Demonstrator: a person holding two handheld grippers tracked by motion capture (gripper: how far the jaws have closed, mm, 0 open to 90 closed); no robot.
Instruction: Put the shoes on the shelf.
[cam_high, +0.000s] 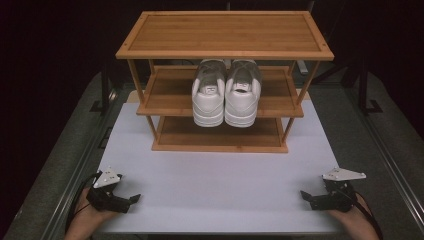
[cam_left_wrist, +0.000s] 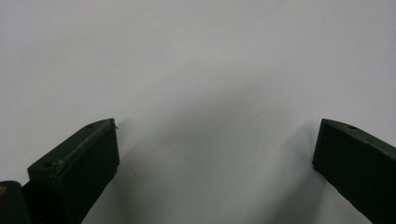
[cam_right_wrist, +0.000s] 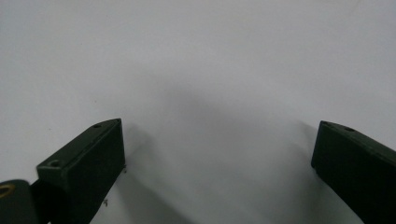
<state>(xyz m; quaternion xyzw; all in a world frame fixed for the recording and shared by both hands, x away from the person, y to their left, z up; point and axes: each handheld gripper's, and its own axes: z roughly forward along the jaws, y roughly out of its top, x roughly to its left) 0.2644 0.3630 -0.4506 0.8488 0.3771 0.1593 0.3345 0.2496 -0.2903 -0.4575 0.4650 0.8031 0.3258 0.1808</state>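
Note:
A pair of white sneakers (cam_high: 226, 96) stands heels toward me on the middle shelf of a three-tier bamboo shoe rack (cam_high: 225, 47) at the back of the white table (cam_high: 215, 172). My left gripper (cam_high: 131, 200) rests low at the table's front left corner, held by a hand. In the left gripper view its jaws stand wide apart, open, over bare white surface, nothing between the fingertips (cam_left_wrist: 100, 140). My right gripper (cam_high: 306, 196) sits at the front right corner, pointing inward. Its own view shows it (cam_right_wrist: 217, 144) open too, with only table between the jaws.
The rack's top shelf (cam_high: 225, 32) and bottom shelf (cam_high: 220, 134) carry nothing. Grey floor with metal rails (cam_high: 75, 170) runs along both sides of the table. Cables trail from both grippers toward the front edge.

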